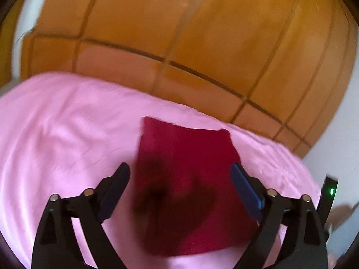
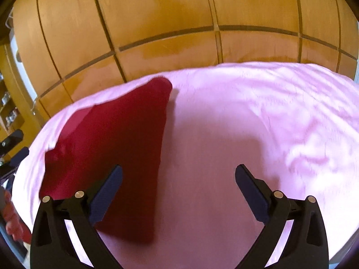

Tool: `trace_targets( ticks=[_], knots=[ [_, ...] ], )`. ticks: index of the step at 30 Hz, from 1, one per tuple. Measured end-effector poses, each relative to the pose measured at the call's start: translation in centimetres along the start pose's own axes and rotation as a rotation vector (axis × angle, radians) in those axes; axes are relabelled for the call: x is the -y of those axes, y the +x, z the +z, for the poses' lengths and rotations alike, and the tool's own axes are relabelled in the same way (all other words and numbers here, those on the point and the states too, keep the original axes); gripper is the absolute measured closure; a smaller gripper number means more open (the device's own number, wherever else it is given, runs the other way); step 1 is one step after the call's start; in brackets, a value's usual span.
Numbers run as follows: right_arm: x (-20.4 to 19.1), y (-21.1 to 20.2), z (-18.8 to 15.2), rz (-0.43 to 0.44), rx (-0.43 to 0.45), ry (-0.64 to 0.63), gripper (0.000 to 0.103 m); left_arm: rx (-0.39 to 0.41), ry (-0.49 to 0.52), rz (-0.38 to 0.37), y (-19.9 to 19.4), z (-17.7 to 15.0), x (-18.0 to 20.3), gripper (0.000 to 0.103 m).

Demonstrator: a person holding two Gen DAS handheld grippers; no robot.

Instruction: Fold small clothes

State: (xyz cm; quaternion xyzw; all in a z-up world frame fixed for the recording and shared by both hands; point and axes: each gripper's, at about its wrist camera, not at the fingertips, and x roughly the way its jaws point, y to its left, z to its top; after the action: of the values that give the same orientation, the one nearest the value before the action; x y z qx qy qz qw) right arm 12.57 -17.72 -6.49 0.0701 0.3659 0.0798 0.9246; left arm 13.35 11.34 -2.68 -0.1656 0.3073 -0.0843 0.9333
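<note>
A dark red folded garment [image 1: 186, 172] lies flat on the pink sheet [image 1: 62, 134]. My left gripper [image 1: 180, 170] is open and empty, held above the garment with its fingers either side of it. In the right wrist view the same red garment [image 2: 116, 139] lies to the left on the pink sheet [image 2: 258, 116]. My right gripper [image 2: 178, 172] is open and empty above bare sheet, with its left finger [image 2: 107, 192] over the garment's near edge. The images are a little blurred.
Orange wooden wardrobe panels [image 2: 168, 11] stand behind the bed. A shelf unit [image 2: 9, 103] is at the far left of the right wrist view. The other gripper's body with a green light [image 1: 329, 192] shows at the right edge of the left wrist view.
</note>
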Motion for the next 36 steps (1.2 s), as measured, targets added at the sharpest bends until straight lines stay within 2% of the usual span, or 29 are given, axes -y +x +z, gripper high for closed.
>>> trace_targets(
  ticks=[2,5,7,10,13,15,17,18,19,20,24,27,28,30,32,33,34,35,36],
  knots=[
    [-0.9,1.3,1.4,-0.015,-0.024,-0.024,0.004,-0.024,0.075,0.014,2.0,0.5,1.4,0.011],
    [-1.7,3.2,3.3,-0.052,-0.038,-0.023,0.004,-0.060,0.207,0.129,6.1,0.1,3.0,0.011],
    [-1.8,4.2,4.7,-0.054,-0.035,0.012,0.004,-0.096,0.228,0.196,7.9,0.4,2.9,0.011],
    [-2.2,6.3,6.3,-0.065,-0.044,0.019,0.004,-0.172,0.206,0.206,10.5,-0.7,1.5,0.010],
    [-2.8,9.3,6.4,-0.174,-0.084,-0.047,0.004,-0.133,0.218,0.195,10.8,-1.6,0.9,0.009],
    [-2.2,10.9,6.1,-0.283,-0.091,-0.083,0.004,-0.125,0.209,0.180,10.6,-1.6,0.7,0.009],
    [-0.9,12.4,5.5,-0.399,-0.088,-0.063,0.004,-0.126,0.205,0.177,10.8,-1.7,0.5,0.009],
    [0.4,13.0,5.2,-0.404,-0.124,-0.002,0.004,-0.128,0.200,0.173,11.0,-1.6,0.4,0.009],
    [2.2,13.4,5.0,-0.338,-0.160,0.112,0.004,-0.129,0.197,0.170,10.9,-1.5,0.3,0.008],
    [2.6,13.0,5.1,-0.317,-0.146,0.134,0.004,-0.131,0.193,0.164,10.8,-1.5,0.1,0.008],
    [2.0,11.2,5.6,-0.307,-0.081,0.064,0.004,-0.141,0.180,0.152,11.3,-1.6,-0.1,0.006],
    [2.1,10.1,6.7,-0.189,-0.021,0.159,0.004,-0.142,0.189,0.161,11.4,-1.7,0.1,0.006],
    [1.7,10.4,7.1,-0.140,-0.029,0.177,0.004,-0.142,0.190,0.162,11.4,-1.7,0.1,0.006],
    [0.3,11.5,7.7,-0.105,-0.057,0.132,0.004,-0.143,0.186,0.157,11.4,-1.7,0.1,0.006],
    [-1.2,13.0,8.1,-0.144,-0.082,0.036,0.004,-0.142,0.184,0.156,11.3,-1.7,0.1,0.006],
    [-1.7,13.8,8.2,-0.185,-0.083,0.000,0.004,-0.142,0.185,0.155,11.3,-1.7,0.1,0.006],
    [-1.8,14.9,8.4,-0.271,-0.093,-0.038,0.004,-0.142,0.186,0.156,11.3,-1.7,0.2,0.006],
    [-1.8,15.7,8.4,-0.322,-0.106,-0.048,0.004,-0.141,0.186,0.157,11.3,-1.8,0.2,0.006],
    [-1.4,16.4,8.2,-0.336,-0.117,-0.043,0.004,-0.141,0.187,0.155,11.3,-1.8,0.2,0.006]
  ],
)
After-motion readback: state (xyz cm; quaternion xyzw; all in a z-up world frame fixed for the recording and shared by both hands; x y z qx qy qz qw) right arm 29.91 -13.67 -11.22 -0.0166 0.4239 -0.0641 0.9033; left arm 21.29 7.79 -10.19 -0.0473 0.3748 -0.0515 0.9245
